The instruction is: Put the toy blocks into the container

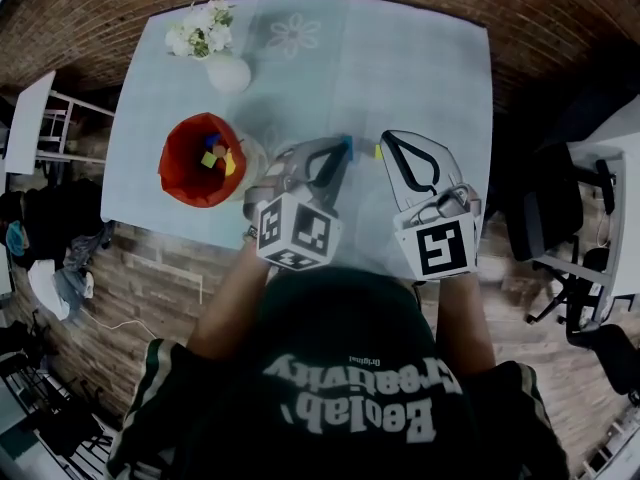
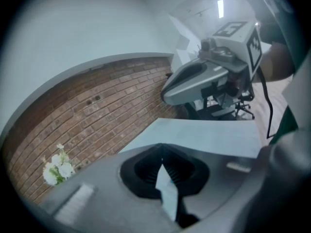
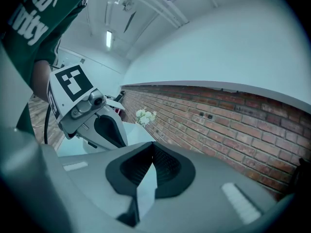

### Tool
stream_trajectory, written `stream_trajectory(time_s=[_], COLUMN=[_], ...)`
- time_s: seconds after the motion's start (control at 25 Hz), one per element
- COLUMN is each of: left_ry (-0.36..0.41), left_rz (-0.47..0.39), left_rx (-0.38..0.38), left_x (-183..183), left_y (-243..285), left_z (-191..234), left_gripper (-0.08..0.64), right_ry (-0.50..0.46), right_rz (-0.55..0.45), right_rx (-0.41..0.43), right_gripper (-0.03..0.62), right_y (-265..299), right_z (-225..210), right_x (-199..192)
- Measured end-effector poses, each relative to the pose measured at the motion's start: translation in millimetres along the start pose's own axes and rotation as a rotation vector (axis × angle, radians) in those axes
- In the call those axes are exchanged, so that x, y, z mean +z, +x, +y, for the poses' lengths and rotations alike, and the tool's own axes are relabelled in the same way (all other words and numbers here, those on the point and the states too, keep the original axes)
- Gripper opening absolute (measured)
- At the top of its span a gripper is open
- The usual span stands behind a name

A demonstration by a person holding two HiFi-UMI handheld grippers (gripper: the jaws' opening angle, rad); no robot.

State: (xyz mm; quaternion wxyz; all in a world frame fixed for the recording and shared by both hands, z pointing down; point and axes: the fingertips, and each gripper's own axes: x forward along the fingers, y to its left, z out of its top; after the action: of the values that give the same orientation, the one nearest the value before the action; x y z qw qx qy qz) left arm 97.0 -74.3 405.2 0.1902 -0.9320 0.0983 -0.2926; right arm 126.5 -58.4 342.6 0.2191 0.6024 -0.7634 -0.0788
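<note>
- Blocks (image 1: 216,156), yellow, blue and red among them, lie inside the red container (image 1: 178,168), which stands on the left part of the tabletop (image 1: 400,78), close to its near edge.
- To the right of the container and apart from it, the left gripper (image 1: 343,151) hangs over the tabletop with its tip pointing toward the far right; the blocks are off to its left and none touches it.
- In the left gripper view its jaws are pressed together at the tip, with nothing between them.
- Just to the right of it is the right gripper (image 1: 381,149); the two tips are near each other over the middle of the tabletop, and this one is farther from the container.
- In the right gripper view its jaws also meet at the tip and hold nothing.
- On the far side of the container, near the far left corner, stands a white vase (image 1: 228,72) with white flowers (image 1: 200,30).
</note>
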Motion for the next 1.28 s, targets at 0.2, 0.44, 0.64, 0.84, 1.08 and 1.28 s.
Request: stream_trajectory(time_s=[0.2, 0.44, 0.64, 0.84, 1.08, 1.28], left_ry=[-0.004, -0.011, 0.004, 0.017, 0.053, 0.133], left_rz=[0.01, 0.034, 0.089, 0.175, 0.276, 0.349], left_rx=[0.001, -0.057, -0.142, -0.264, -0.44, -0.546], left_x=[3, -8, -31, -62, -103, -131], left_y=[9, 25, 43, 65, 95, 116], left_z=[-6, -14, -23, -34, -46, -54], left_gripper=[0.003, 0.003, 0.037, 0.117, 0.204, 0.227], right_ry=[-0.006, -0.01, 0.006, 0.013, 0.024, 0.046], right_rz=[-0.005, 0.008, 0.029, 0.046, 0.069, 0.087], right_rx=[0.001, 0.007, 0.01, 0.025, 0.041, 0.049], right_gripper=[0.006, 0.006, 0.006, 0.006, 0.006, 0.006], right_y=[-5, -3, 2, 11, 23, 29], right_z=[-9, -11, -12, -9, -6, -6], right_x=[-5, -10, -19, -25, -31, -39])
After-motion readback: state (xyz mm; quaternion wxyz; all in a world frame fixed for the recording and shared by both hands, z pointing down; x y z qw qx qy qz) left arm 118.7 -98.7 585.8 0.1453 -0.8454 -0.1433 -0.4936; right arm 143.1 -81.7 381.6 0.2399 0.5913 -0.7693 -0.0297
